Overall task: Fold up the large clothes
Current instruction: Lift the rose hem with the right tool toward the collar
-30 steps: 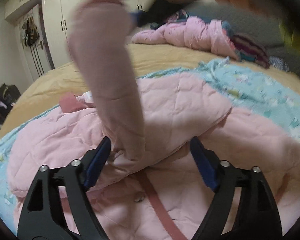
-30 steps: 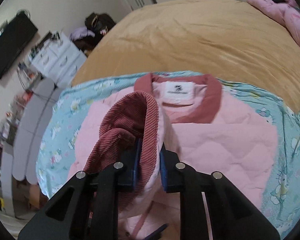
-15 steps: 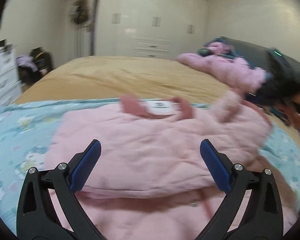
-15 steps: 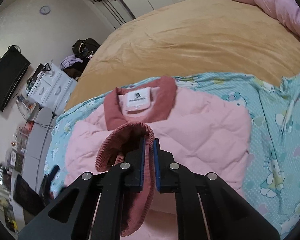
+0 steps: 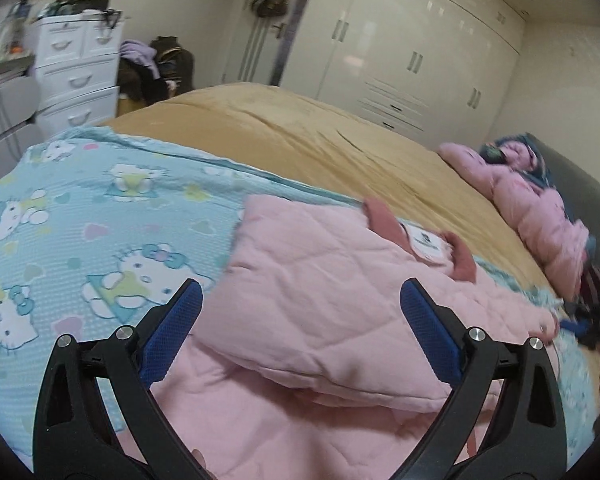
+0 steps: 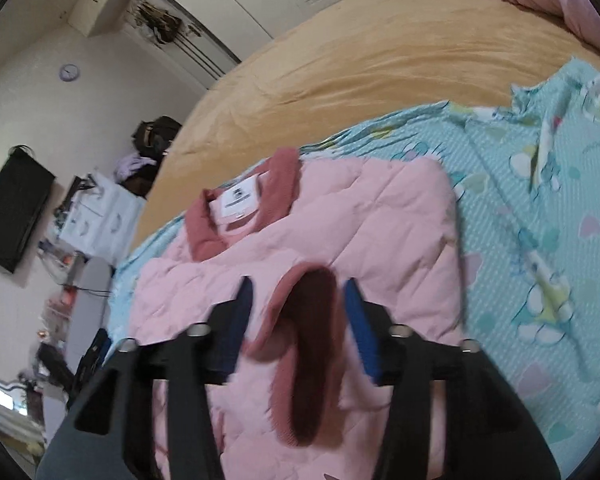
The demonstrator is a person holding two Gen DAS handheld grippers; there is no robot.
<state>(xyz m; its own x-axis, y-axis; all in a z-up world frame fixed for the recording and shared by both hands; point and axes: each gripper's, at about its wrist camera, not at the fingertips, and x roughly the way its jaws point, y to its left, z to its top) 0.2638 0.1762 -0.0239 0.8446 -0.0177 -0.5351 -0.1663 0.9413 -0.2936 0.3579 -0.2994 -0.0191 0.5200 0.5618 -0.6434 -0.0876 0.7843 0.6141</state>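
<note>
Left side: the left gripper (image 5: pixel 300 320) stands wide and empty above the jacket (image 5: pixel 320 304). A second ago a sleeve hung upright between its jaws; that sleeve is now gone from between them, and the near panel of the jacket lies folded flat across the body. The view has also swung from the head of the bed toward the dresser (image 5: pixel 76 76) and wardrobe (image 5: pixel 412 52).

Centre: the jacket lies on the blue sheet (image 5: pixel 80 220), which covers the near part of the bed (image 5: pixel 300 136). Its collar (image 6: pixel 244 204) and label (image 6: pixel 240 196) face up at the far end. Both side portions appear turned inward.

Right side: the right gripper (image 6: pixel 300 312) has just been opening. Half a second ago its jaws were clamped on the ribbed cuff (image 6: pixel 304 340); now they stand at a middling width, with the cuff lying between them on the jacket front. The pads appear clear of the fabric, though motion blur limits certainty.

Consequence for the task: both sleeves appear laid in, so the sleeve stage looks complete. The next stage is probably the lengthwise fold, hem toward collar. Check that the released cuff does not slide off the quilted surface.
</note>
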